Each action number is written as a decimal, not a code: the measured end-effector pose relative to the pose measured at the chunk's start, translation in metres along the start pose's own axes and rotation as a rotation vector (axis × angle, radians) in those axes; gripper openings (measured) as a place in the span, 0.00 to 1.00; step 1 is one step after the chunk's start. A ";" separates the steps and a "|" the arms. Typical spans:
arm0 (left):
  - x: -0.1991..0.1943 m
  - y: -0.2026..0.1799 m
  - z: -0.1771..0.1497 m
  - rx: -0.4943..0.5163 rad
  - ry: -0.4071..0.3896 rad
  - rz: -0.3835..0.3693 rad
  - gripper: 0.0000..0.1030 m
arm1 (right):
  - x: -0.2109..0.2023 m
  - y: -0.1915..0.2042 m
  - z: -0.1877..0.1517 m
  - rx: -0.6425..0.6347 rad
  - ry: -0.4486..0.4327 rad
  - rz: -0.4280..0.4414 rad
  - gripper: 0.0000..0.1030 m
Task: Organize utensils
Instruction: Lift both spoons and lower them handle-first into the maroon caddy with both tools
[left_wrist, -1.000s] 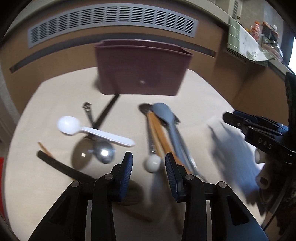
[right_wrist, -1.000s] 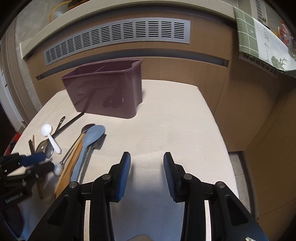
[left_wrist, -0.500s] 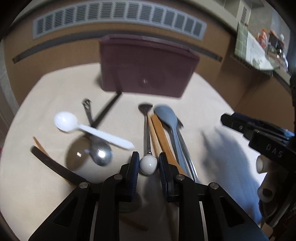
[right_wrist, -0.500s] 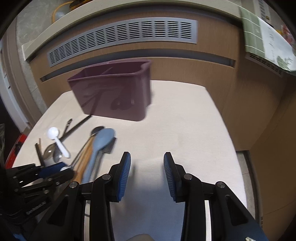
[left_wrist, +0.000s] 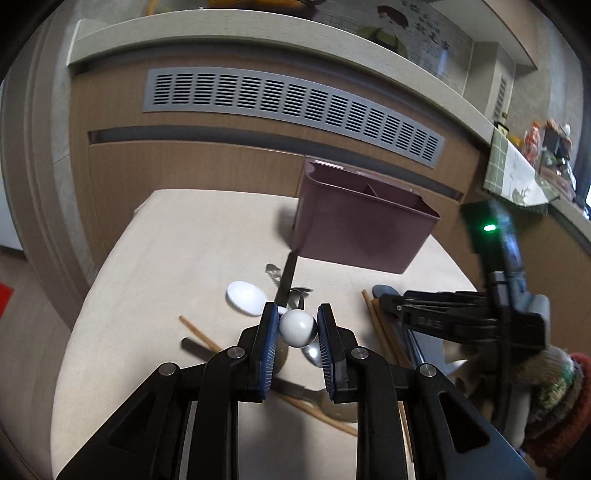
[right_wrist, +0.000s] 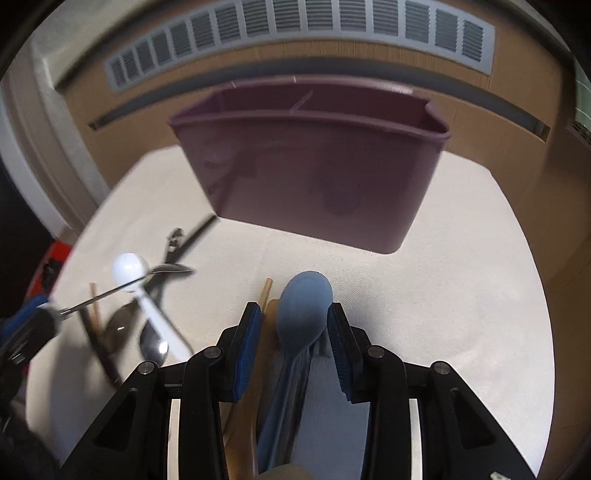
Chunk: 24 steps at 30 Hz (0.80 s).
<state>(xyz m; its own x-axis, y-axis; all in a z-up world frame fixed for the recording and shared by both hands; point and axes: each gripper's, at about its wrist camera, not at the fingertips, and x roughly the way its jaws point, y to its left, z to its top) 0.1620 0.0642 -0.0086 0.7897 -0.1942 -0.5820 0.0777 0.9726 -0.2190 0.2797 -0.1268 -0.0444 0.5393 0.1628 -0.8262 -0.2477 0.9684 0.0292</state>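
My left gripper (left_wrist: 295, 326) is shut on the white ball end (left_wrist: 297, 327) of a thin metal spoon and holds it lifted above the table; the spoon's shaft (right_wrist: 110, 293) shows in the right wrist view, running out from the left gripper (right_wrist: 48, 317). My right gripper (right_wrist: 293, 328) is open, with its jaws on either side of a blue-grey silicone spoon (right_wrist: 304, 306) and wooden utensils (right_wrist: 264, 295) lying on the cloth. The maroon utensil caddy (left_wrist: 360, 227) stands behind, and also shows in the right wrist view (right_wrist: 314, 162); its compartments look empty.
A white plastic spoon (left_wrist: 245, 293), metal spoons (right_wrist: 153, 341), chopsticks (left_wrist: 197, 330) and a black-handled utensil (left_wrist: 288, 275) lie on the beige cloth. A wooden cabinet wall with a grey vent (left_wrist: 288, 99) stands behind the table. The right gripper (left_wrist: 461, 317) is close at right.
My left gripper closed on the ball-ended spoon and lifted it off the table. My right gripper moved left and down over the blue-grey spoon.
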 end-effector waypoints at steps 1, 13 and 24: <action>-0.001 0.003 0.000 -0.009 -0.001 -0.005 0.22 | 0.006 0.000 0.001 0.000 0.020 -0.024 0.33; -0.011 0.009 0.004 -0.029 -0.038 -0.014 0.22 | 0.003 -0.003 -0.004 0.016 0.003 -0.030 0.31; -0.035 -0.029 0.031 0.025 -0.080 -0.016 0.22 | -0.090 -0.031 -0.026 -0.016 -0.301 -0.030 0.29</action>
<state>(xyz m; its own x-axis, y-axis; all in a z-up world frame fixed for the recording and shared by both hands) 0.1515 0.0464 0.0424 0.8341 -0.2001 -0.5141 0.1055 0.9725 -0.2075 0.2180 -0.1768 0.0147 0.7603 0.1847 -0.6227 -0.2392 0.9710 -0.0039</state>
